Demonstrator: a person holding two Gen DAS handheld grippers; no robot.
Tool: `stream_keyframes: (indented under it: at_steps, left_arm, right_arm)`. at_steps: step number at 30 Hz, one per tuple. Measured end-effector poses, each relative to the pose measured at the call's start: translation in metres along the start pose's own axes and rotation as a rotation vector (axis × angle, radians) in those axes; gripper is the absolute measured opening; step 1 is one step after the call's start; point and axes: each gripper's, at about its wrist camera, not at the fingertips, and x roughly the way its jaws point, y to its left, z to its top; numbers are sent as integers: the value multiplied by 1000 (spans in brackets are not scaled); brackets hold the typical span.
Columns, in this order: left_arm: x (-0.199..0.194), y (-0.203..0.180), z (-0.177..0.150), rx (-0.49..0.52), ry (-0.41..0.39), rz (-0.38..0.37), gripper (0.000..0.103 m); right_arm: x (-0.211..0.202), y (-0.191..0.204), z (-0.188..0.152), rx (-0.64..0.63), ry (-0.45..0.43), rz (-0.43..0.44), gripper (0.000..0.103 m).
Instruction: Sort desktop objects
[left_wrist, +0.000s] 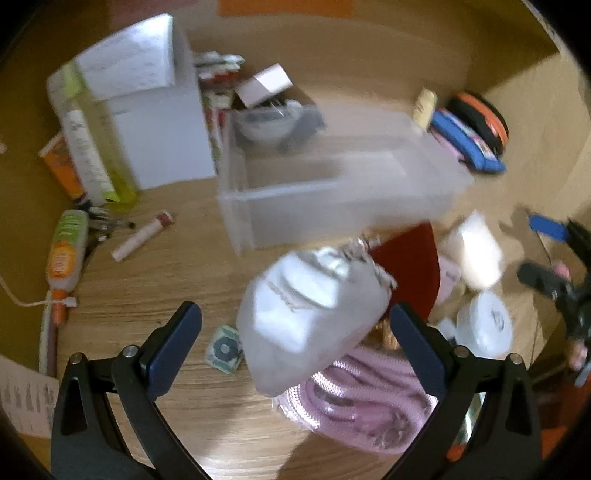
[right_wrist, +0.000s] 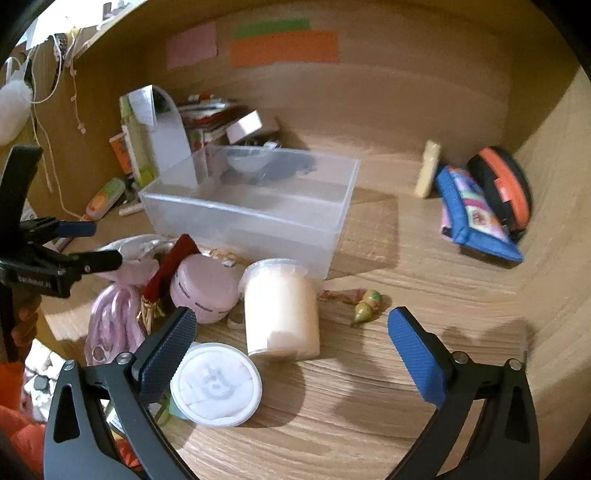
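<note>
A clear plastic bin stands on the wooden desk; it also shows in the right wrist view. My left gripper is open, its fingers either side of a white translucent pouch that lies on a pink coiled cable. My right gripper is open above the desk, with a cream tub and a white round lid between and near its fingers. A pink jar and a dark red card lie close by. The left gripper shows at the left edge.
White and green boxes, an orange-green bottle and a white tube lie left. A blue pouch, orange-black case, yellow bar sit right. A small green-yellow charm lies on the desk.
</note>
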Motion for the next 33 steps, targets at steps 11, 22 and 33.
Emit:
stream_keyframes:
  at_steps: [11, 22, 33]
  left_arm:
    - [41, 11, 8, -22, 122, -89, 103]
    - [64, 18, 25, -39, 177, -197, 103]
    - [64, 23, 22, -39, 101, -274, 74]
  right_arm:
    - [51, 4, 9, -59, 170, 96, 78]
    - [84, -9, 17, -26, 274, 148, 67]
    - [75, -15, 14, 11, 230, 171, 64]
